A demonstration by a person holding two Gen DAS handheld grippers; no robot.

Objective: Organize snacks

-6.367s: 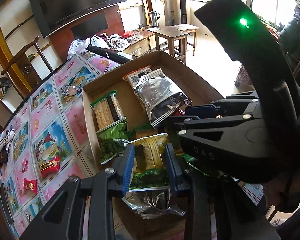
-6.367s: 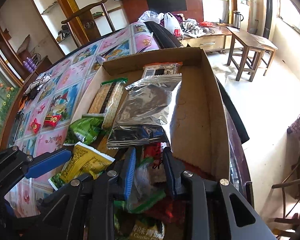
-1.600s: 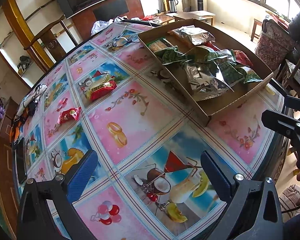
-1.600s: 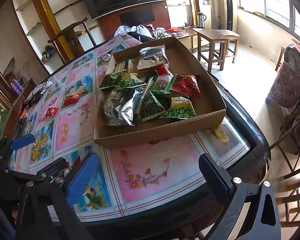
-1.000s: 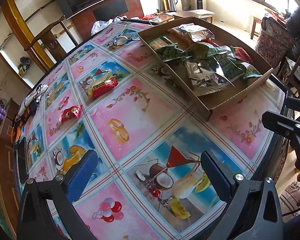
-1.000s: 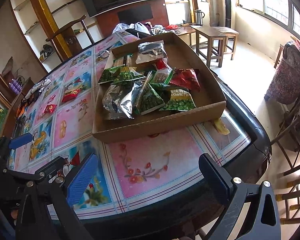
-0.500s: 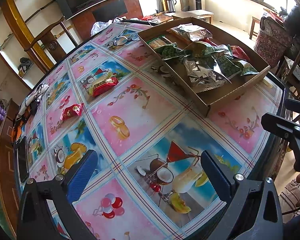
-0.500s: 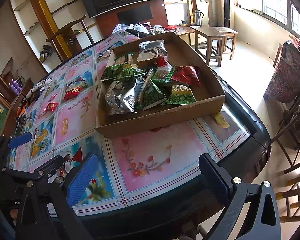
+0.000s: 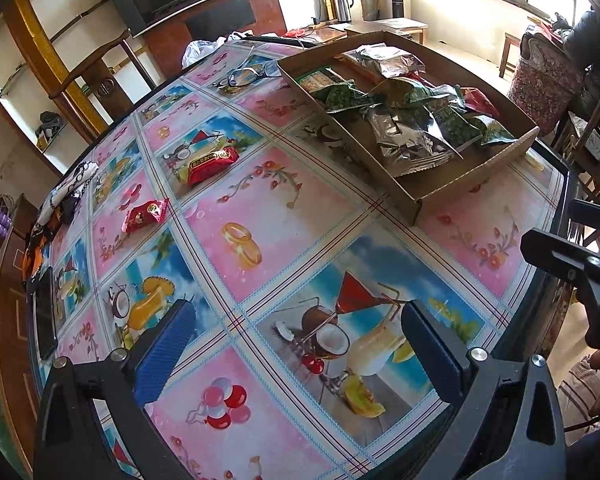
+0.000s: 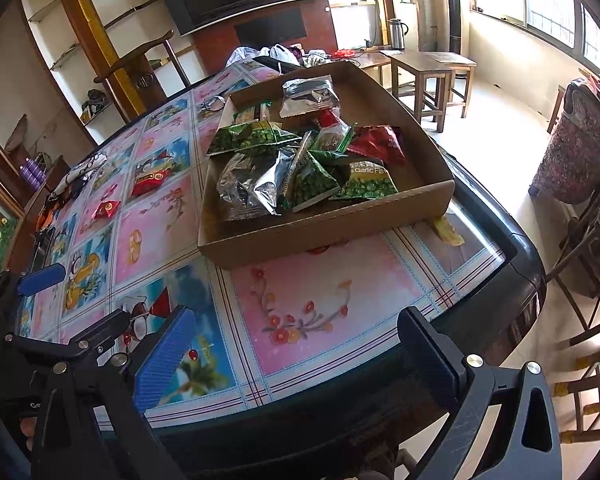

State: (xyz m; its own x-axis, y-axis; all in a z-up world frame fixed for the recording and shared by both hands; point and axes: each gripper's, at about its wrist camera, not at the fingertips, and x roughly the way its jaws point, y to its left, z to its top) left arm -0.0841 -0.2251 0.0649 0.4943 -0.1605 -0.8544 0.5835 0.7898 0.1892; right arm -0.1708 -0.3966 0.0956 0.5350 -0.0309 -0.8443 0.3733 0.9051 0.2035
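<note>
A shallow cardboard box [image 10: 328, 236] stands on the table and holds several green, silver and red snack packets [image 10: 300, 168]; it also shows in the left wrist view [image 9: 476, 178]. Two red snack packets lie loose on the tablecloth: a larger one [image 9: 210, 164] and a small one [image 9: 146, 215], also seen in the right wrist view [image 10: 150, 180] [image 10: 106, 209]. My left gripper [image 9: 298, 348] is open and empty above the table's near part. My right gripper [image 10: 296, 356] is open and empty near the table's front edge, well short of the box.
The table has a colourful picture tablecloth [image 9: 260, 208]. Glasses [image 9: 246, 74] lie near the box's far corner. A dark phone [image 9: 44, 312] and patterned cloth [image 9: 66, 196] sit at the left edge. A yellow scrap [image 10: 446, 232] lies by the box. Chairs [image 10: 588, 264] stand to the right.
Six seconds ago both grippers were shut on snack packets over the box; now both are open, empty and drawn back. Over the last second they have kept drifting slightly back.
</note>
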